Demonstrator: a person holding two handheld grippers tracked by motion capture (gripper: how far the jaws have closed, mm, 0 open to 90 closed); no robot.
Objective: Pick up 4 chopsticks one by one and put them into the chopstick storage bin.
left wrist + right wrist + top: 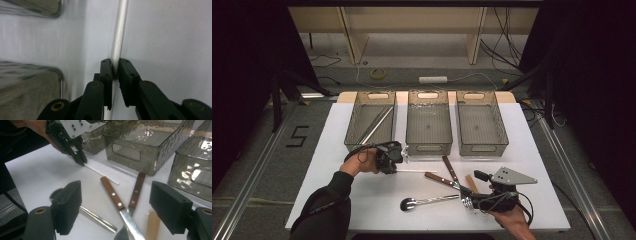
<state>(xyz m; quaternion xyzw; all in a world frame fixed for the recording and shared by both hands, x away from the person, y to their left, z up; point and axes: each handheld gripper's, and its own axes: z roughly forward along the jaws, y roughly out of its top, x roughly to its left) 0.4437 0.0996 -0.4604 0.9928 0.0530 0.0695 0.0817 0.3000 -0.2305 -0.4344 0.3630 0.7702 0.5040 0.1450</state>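
Observation:
A thin white stick (417, 171) (120, 30) (101, 173) lies on the white table just in front of the bins. My left gripper (398, 170) (115, 67) (82, 161) points down at the stick's left end, its two black pads pinched on it. My right gripper (465, 199) (117, 195) hovers at the front right with its jaws wide apart and nothing between them. Below it lie two crossed wooden-handled knives (439, 178) (113, 192), a metal spoon (427, 201) and a short pale wooden stick (471, 183) (152, 225).
Three translucent grey bins stand in a row at the back of the table: left (353, 135), middle (428, 148), right (482, 148). Long metal rods (377, 124) lie in the left bin. The table's front edge is close under both hands.

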